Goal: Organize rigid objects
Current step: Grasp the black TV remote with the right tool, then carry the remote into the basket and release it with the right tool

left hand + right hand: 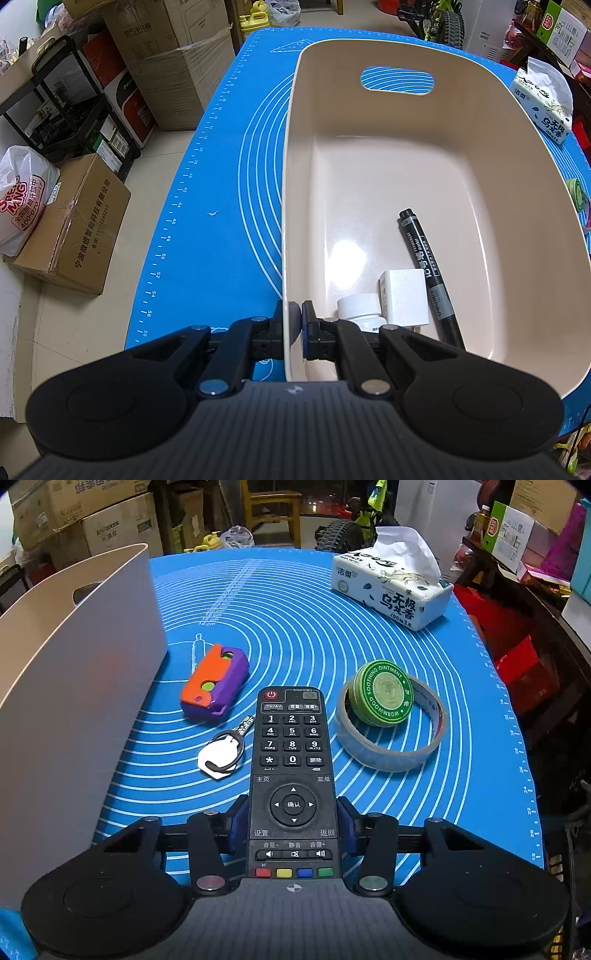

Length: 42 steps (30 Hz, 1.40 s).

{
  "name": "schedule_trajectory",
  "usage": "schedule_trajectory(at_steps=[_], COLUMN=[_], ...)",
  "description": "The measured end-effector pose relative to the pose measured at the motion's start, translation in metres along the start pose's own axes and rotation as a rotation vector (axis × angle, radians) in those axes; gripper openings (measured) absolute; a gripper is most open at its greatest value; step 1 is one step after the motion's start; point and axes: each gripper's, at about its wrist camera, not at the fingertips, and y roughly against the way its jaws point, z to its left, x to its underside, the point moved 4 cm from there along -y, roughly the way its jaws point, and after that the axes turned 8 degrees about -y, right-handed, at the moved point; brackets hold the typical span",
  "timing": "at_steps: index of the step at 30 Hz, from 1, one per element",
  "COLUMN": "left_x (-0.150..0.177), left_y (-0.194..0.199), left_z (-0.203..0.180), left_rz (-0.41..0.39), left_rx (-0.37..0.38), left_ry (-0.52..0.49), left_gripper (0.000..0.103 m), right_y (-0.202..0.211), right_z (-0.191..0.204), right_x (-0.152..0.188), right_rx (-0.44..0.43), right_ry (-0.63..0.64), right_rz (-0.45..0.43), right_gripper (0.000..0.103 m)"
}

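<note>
Remote control [293, 771] clamped between the right hand-held gripper [293, 821] fingers.

Cluttered home storeroom; stacked cartons [173, 55]

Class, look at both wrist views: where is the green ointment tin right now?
In the right wrist view, the green ointment tin sits right of the remote control, propped tilted on the rim of the tape roll on the blue mat.

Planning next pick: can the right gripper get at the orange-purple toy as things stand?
Probably not yet. The right gripper is shut on the remote, so it must drop that first. The toy itself lies uncovered on the mat, beside the bin wall.
</note>
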Motion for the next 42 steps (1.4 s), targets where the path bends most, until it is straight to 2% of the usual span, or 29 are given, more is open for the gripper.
schedule_trajectory(at_steps=[6, 19, 26, 33, 36, 42], left_x=[0.0, 0.0, 0.0, 0.001, 0.0, 0.001], left_y=[0.0, 0.0, 0.0, 0.0, 0.0, 0.0], left_z=[0.0, 0.0, 0.0, 0.001, 0.001, 0.0], left_rz=[0.0, 0.0, 0.0, 0.0, 0.0, 0.0], left_rx=[0.0, 0.0, -0.002, -0.003, -0.003, -0.002], left_ry=[0.0, 0.0, -0.001, -0.001, -0.001, -0.001], left_gripper=[0.009, 0.009, 0.008, 0.008, 0.008, 0.008], right_y=[0.023, 0.096, 0.129, 0.12, 0.106, 0.066], right_z=[0.001, 0.023, 0.059, 0.12, 0.15, 0.194], right_x=[-0.005, -0.046, -0.067, -0.071, -0.061, -0.041], right_rx=[-0.007, -0.083, -0.169, -0.247, -0.271, -0.259], right_ry=[-0.025, -0.037, 0.003, 0.11, 0.181, 0.306], right_rz=[-0.079, -0.261, -0.345, -0.312, -0.259, -0.127], right_gripper=[0.055, 0.055, 0.055, 0.055, 0.055, 0.054])
